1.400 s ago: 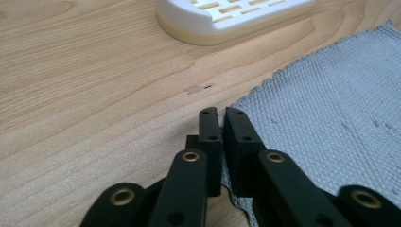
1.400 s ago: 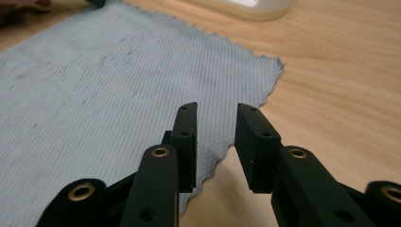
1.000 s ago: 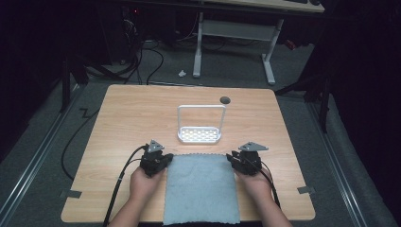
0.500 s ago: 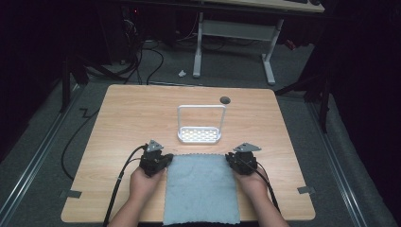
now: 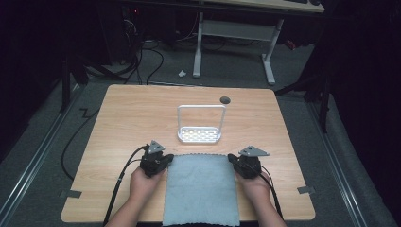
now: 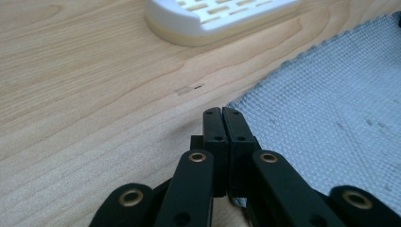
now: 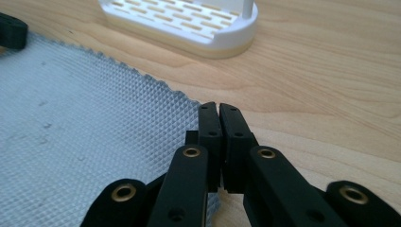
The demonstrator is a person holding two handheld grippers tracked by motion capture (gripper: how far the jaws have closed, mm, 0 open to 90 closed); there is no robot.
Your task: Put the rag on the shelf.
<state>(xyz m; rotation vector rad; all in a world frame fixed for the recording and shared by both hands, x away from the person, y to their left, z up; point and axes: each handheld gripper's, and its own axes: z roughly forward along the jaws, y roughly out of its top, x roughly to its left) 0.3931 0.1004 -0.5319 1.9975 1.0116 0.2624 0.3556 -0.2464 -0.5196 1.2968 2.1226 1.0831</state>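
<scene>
A grey-blue waffle-weave cloth (image 5: 201, 189) lies flat on the wooden table (image 5: 132, 118), reaching its near edge. My left gripper (image 5: 169, 159) sits low at the cloth's far left corner. Its jaws are shut (image 6: 222, 113), with the corner of the cloth (image 6: 331, 118) running in at their tips. My right gripper (image 5: 231, 159) is at the far right corner. Its jaws have just been closing and now stand shut (image 7: 218, 109), with the corner of the cloth (image 7: 71, 142) between their tips.
A white slotted rack (image 5: 201, 135) with an upright frame stands just beyond the cloth, close ahead of both grippers (image 6: 213, 19) (image 7: 189, 23). A dark round hole (image 5: 225, 100) is in the table behind it. Bare wood lies to the left and right.
The right gripper has shifted very slightly at the cloth's far right corner. The left hand and the cloth are as before.
</scene>
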